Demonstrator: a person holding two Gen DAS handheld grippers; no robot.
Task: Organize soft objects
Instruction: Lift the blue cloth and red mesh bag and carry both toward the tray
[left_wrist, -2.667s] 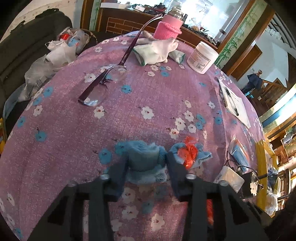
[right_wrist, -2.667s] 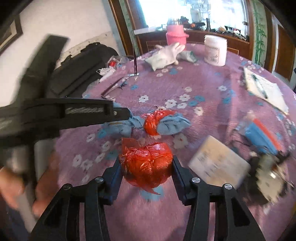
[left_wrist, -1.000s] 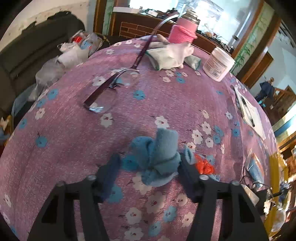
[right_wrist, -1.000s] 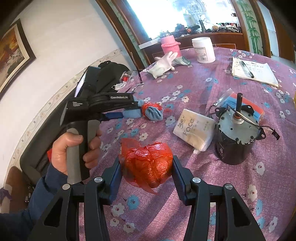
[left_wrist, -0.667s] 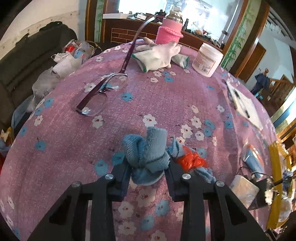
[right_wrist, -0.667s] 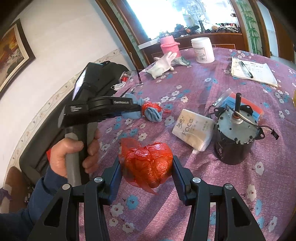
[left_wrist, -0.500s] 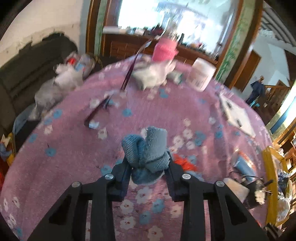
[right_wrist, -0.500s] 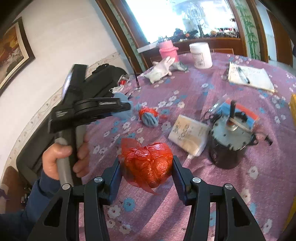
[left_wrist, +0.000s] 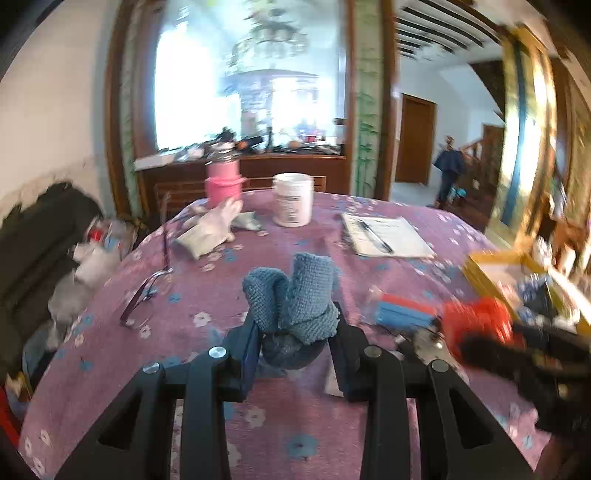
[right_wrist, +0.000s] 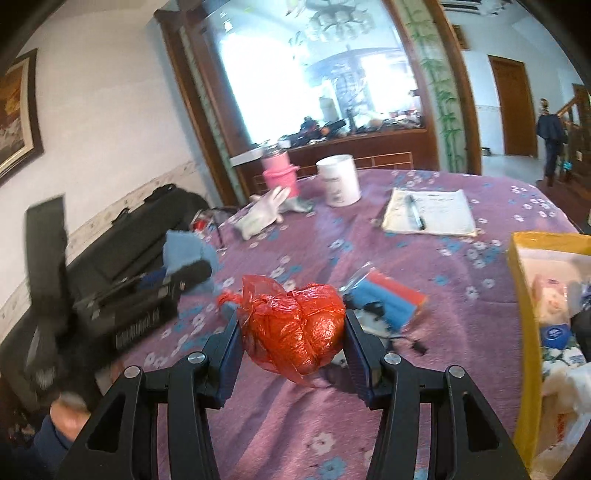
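Gripping a blue knit cloth (left_wrist: 295, 299), left; red bag (right_wrist: 295, 332), right.

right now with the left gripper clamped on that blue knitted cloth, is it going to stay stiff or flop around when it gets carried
Probably floppy: the bunched blue knitted cloth bulges in soft folds above the left gripper, so loose ends may sag or swing. It looks light for its bulk. The coarse knit should resist slipping, though it likely compresses between the fingers.

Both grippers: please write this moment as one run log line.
left gripper: shut on blue knitted cloth, above table | right gripper: shut on red plastic bag bundle | yellow box: at right
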